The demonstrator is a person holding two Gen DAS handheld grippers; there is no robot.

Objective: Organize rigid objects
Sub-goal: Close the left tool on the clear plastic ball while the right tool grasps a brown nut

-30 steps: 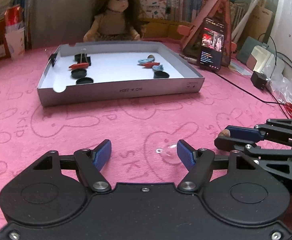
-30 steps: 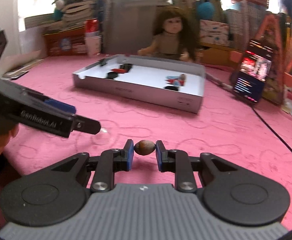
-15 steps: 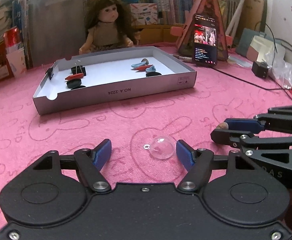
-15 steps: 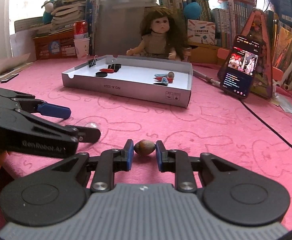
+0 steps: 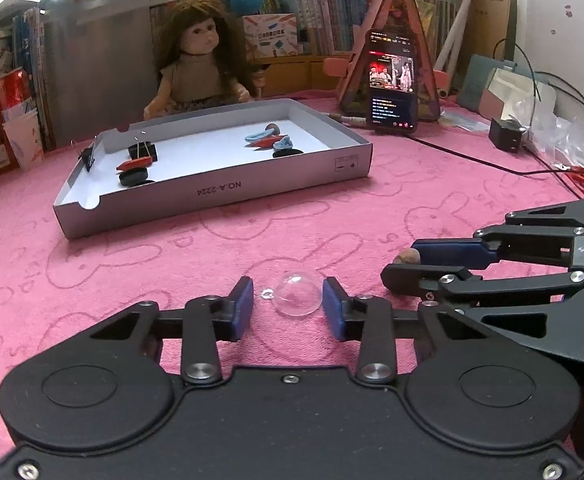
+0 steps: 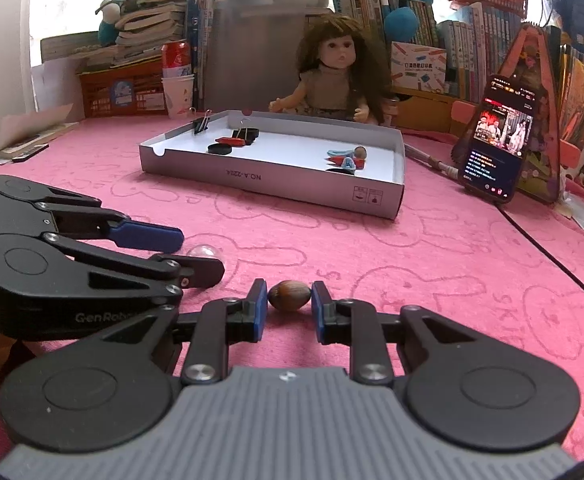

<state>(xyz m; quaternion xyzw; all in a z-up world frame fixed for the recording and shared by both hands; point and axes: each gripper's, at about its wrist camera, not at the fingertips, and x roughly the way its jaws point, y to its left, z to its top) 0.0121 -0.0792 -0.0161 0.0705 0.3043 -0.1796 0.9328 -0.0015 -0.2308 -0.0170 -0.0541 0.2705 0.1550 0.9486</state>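
A clear plastic dome (image 5: 295,294) with a small ring lies on the pink cloth between the blue pads of my left gripper (image 5: 288,304). The jaws stand narrowed around it with small gaps on both sides. It also shows in the right wrist view (image 6: 204,251). My right gripper (image 6: 290,304) is shut on a brown nut (image 6: 290,296), low over the cloth. The nut (image 5: 407,257) peeks past the right gripper's fingers (image 5: 451,250) in the left wrist view. A white box tray (image 5: 220,196) (image 6: 276,190) farther back holds black caps, binder clips, red and blue pieces and another nut.
A doll (image 5: 198,60) sits behind the tray. A phone (image 5: 391,80) leans on a triangular stand at the right, with a cable (image 5: 471,158) across the cloth. A red can and paper cups (image 5: 16,120) stand at the left. Red scissors (image 5: 583,182) lie far right.
My left gripper's jaws have closed in around the clear dome, which now sits between the pads. The right gripper still holds the nut in the same grip.
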